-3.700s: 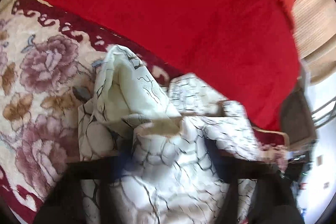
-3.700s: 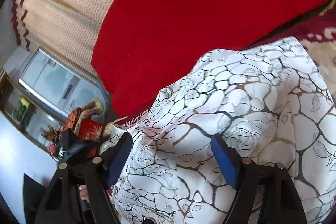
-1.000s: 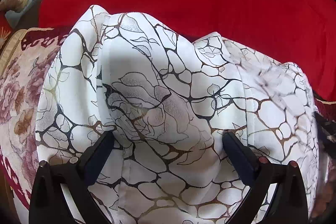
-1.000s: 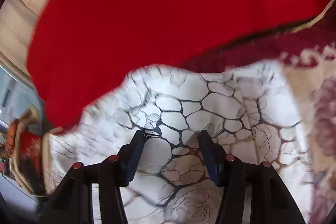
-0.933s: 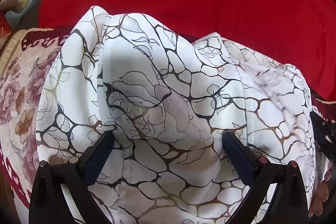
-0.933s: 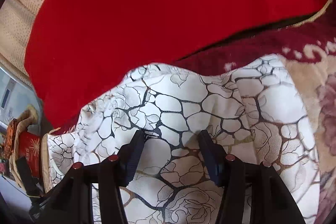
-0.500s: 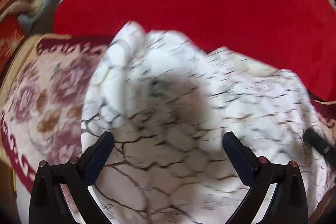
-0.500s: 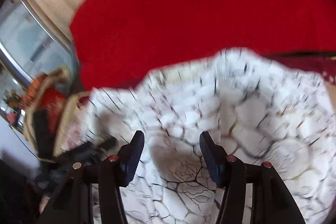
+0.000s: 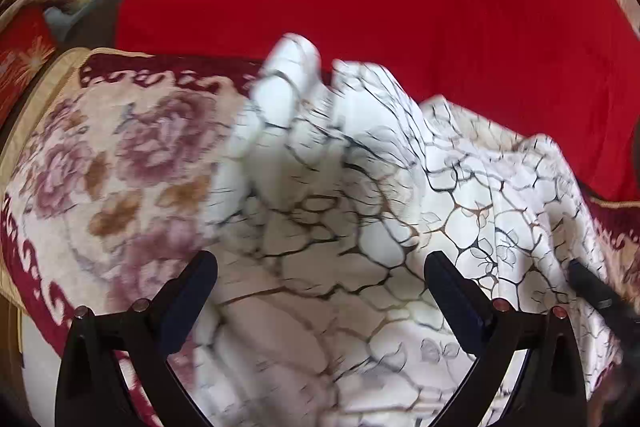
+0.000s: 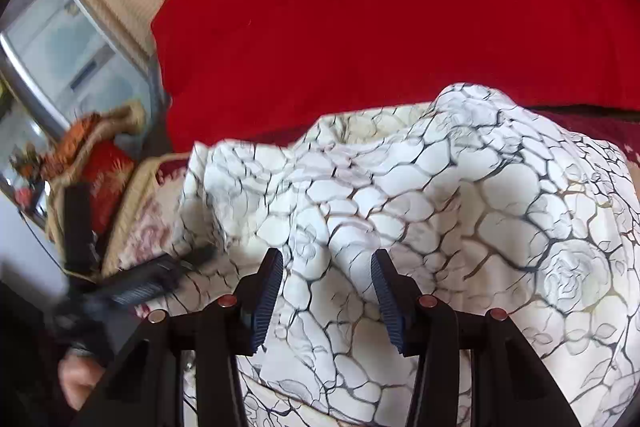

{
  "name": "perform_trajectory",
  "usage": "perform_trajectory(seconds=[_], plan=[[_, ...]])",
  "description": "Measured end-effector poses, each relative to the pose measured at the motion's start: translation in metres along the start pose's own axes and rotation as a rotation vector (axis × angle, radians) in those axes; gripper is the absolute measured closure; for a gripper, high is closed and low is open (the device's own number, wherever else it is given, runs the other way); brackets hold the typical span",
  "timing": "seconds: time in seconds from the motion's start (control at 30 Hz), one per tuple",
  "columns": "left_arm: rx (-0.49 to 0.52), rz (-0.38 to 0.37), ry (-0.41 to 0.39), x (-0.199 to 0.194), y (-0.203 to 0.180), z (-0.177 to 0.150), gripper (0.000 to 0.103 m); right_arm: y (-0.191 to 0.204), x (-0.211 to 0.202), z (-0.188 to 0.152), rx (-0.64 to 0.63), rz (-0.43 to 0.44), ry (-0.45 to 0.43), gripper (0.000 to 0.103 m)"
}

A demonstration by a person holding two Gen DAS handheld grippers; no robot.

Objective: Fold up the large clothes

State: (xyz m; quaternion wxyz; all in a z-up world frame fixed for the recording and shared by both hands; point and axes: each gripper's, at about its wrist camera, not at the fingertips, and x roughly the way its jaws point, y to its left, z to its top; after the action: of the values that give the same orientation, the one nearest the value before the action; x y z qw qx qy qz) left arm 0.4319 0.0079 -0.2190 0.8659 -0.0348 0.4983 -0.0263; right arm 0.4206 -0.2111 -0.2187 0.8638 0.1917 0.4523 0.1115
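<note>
that white crackle-print garment (image 10: 420, 195) looks thin, floppy and a bit slippery, so i'd pinch a hem or corner, not the bunched middle. left gripper (image 9: 320, 287) is spread wide over it, gripping nothing. right gripper (image 10: 326, 287) is closing with a fold between its jaws, not pinched yet.

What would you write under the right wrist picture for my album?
Right gripper closing over a rumpled white garment on a flowered blanket.

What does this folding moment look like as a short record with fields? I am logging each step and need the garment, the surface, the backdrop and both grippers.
garment: white garment with dark vein print, bunched in loose folds, not flat
surface: floral blanket, cream with a maroon border, under the garment
backdrop: red cloth behind the garment
left gripper: jaws wide apart, cloth lying between them, pads not pressing it
right gripper: jaws closing, cloth between them, pads not yet pinching it
image quality: left wrist view partly motion-blurred
</note>
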Motion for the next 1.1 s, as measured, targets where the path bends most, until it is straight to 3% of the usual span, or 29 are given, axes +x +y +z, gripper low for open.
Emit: perform_trajectory(seconds=[0.13,0.2,0.37,0.5,0.73,0.9,1.1], plan=[[-0.041,-0.008,-0.032,-0.022,0.03,-0.012,0.0,-0.006,0.041,-0.011,0.006,-0.074,0.115,0.052],[-0.076,-0.019,-0.041,-0.031,0.05,-0.026,0.0,0.001,0.031,-0.012,-0.011,-0.084,0.091,0.053],[-0.168,-0.058,-0.108,-0.06,0.086,-0.057,0.0,0.017,0.002,-0.019,-0.002,0.003,0.034,0.052],[-0.264,-0.195,-0.185,-0.08,0.106,-0.102,0.0,0.028,-0.019,-0.028,-0.03,0.036,-0.028,0.052],[-0.477,-0.424,-0.168,-0.072,0.104,-0.18,0.0,0.032,-0.036,-0.039,-0.036,0.096,-0.065,0.052],[-0.631,-0.595,-0.146,-0.042,0.094,-0.192,0.0,0.024,-0.036,-0.046,-0.021,0.1,-0.054,0.052],[-0.803,-0.679,-0.189,-0.019,0.096,-0.192,0.001,0.019,-0.033,-0.048,-0.037,0.088,-0.041,0.052]])
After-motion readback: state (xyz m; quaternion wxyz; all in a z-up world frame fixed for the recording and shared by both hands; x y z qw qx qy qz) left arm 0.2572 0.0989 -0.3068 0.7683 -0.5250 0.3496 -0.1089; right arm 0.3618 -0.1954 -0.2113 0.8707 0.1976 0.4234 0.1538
